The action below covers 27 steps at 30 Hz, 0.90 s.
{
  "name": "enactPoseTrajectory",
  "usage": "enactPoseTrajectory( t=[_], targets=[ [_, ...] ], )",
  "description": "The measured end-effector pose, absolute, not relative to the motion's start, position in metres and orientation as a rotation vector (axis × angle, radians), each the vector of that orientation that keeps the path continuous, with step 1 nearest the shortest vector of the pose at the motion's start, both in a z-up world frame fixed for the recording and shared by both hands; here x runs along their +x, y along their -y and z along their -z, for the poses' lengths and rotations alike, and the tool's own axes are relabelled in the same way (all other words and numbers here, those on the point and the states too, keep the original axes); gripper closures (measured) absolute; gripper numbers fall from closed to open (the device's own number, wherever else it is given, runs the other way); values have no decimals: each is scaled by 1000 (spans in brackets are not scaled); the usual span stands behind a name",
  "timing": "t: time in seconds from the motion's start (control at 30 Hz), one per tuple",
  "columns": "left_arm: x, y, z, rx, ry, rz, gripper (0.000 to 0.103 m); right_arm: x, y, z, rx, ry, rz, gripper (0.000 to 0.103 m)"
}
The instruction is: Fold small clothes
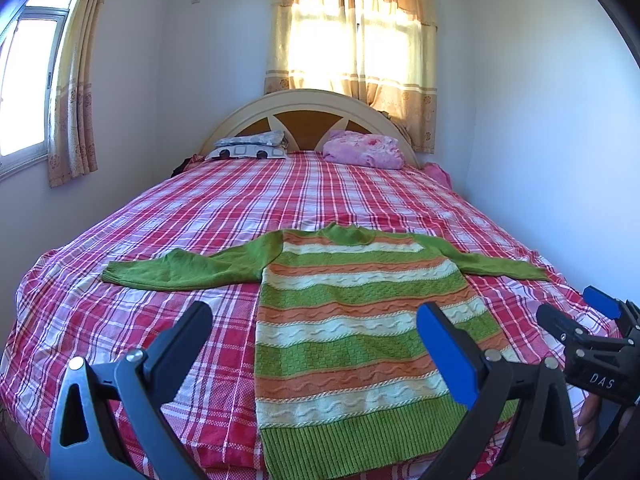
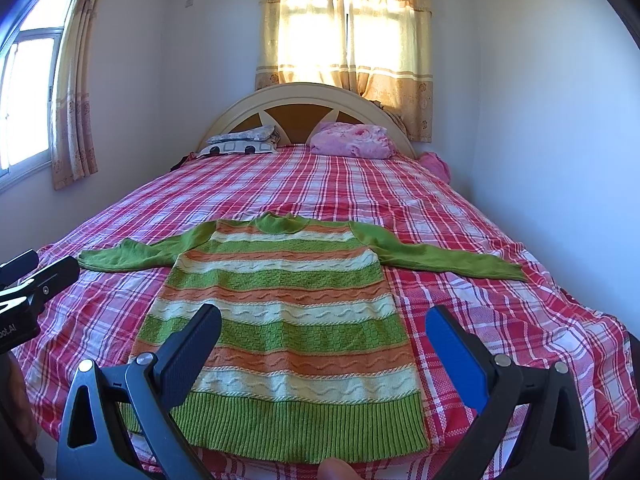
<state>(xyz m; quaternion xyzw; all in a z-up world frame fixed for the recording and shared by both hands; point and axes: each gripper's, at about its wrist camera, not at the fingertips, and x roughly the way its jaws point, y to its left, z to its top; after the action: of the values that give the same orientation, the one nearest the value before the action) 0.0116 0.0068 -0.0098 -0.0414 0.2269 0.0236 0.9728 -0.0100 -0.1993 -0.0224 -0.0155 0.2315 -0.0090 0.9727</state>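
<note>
A small knitted sweater [image 1: 360, 320] [image 2: 280, 320] with green, orange and cream stripes lies flat on the bed, hem toward me, both green sleeves [image 1: 172, 270] [image 2: 448, 260] spread out sideways. My left gripper [image 1: 316, 324] hovers open above the sweater's lower left part, holding nothing. My right gripper [image 2: 324, 328] hovers open above the sweater's lower half, also holding nothing. The right gripper [image 1: 576, 312] shows at the right edge of the left wrist view, and the left gripper [image 2: 36, 272] at the left edge of the right wrist view.
The bed wears a red and white plaid sheet [image 1: 280, 200]. Against the arched headboard [image 1: 308, 108] lie a patterned pillow [image 1: 252, 146] and a pink bundle [image 1: 364, 148]. Walls close in on both sides, with curtained windows behind and to the left. A fingertip [image 2: 334, 470] shows at the bottom.
</note>
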Motion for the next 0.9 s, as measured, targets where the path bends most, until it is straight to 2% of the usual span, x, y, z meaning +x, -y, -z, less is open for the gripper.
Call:
enactPoseTrajectory(
  t=[0.9],
  targets=[
    [17,-8,18,-67,-470,-53,0,1,205,35,-27,-506,11,1]
  ],
)
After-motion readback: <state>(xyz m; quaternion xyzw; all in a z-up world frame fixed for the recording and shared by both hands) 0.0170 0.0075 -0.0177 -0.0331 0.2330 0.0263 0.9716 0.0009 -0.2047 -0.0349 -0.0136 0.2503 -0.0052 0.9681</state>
